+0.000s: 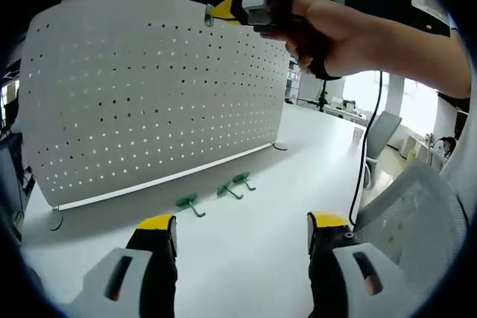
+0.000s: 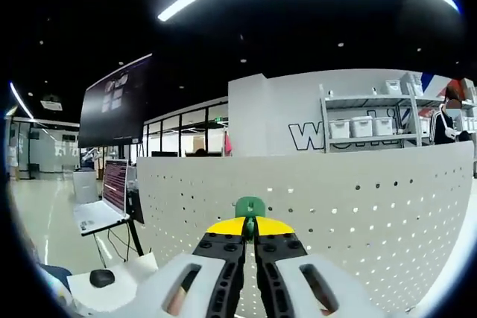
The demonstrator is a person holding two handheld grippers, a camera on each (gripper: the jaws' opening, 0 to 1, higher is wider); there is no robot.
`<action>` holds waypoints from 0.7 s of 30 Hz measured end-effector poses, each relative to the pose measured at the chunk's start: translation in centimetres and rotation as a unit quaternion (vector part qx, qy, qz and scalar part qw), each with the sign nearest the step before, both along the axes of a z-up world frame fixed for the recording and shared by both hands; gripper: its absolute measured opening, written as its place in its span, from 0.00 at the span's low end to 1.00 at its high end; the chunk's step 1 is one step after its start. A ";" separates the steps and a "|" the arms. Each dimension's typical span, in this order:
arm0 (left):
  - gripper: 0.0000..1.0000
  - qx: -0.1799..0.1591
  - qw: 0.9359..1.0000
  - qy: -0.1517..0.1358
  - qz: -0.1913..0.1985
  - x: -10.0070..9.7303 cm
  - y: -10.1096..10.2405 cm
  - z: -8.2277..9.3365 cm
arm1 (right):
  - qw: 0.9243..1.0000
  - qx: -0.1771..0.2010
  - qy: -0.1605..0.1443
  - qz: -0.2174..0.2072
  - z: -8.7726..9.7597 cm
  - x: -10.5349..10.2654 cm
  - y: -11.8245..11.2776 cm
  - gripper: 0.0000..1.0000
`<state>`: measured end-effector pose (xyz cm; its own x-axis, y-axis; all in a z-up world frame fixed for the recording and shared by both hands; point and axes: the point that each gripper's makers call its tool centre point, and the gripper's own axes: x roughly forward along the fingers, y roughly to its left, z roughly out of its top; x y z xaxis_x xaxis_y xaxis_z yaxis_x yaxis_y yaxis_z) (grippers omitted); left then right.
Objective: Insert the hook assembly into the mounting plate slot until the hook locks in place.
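pegboard [image 1: 149, 94] upright, blocks far side | table [image 1: 246, 236] bare before three hooks [image 1: 216, 195]
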<state>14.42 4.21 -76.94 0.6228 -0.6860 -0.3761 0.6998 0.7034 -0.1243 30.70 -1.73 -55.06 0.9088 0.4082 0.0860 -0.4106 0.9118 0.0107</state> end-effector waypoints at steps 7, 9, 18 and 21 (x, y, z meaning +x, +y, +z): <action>0.73 0.002 1.000 0.000 0.002 0.1 0.1 -0.1 | 1.000 -0.003 -0.012 -0.001 0.6 1.2 0.8 0.01; 0.73 0.003 1.000 0.001 0.002 0.1 0.2 -0.2 | 1.000 -0.001 -0.011 0.000 0.7 1.6 0.9 0.01; 0.73 -0.007 1.000 0.008 0.009 0.3 0.4 -0.2 | 1.000 -0.012 -0.016 0.001 1.2 3.1 1.4 0.01; 0.73 -0.010 1.000 0.011 0.014 0.4 0.5 -0.2 | 1.000 -0.013 -0.016 -0.002 1.2 3.5 1.4 0.01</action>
<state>14.84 4.72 -77.11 0.6336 -0.6762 -0.3758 0.6772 0.7197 -0.1532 34.18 -0.36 -53.86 0.9072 0.4076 0.1039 -0.4072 0.9130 -0.0260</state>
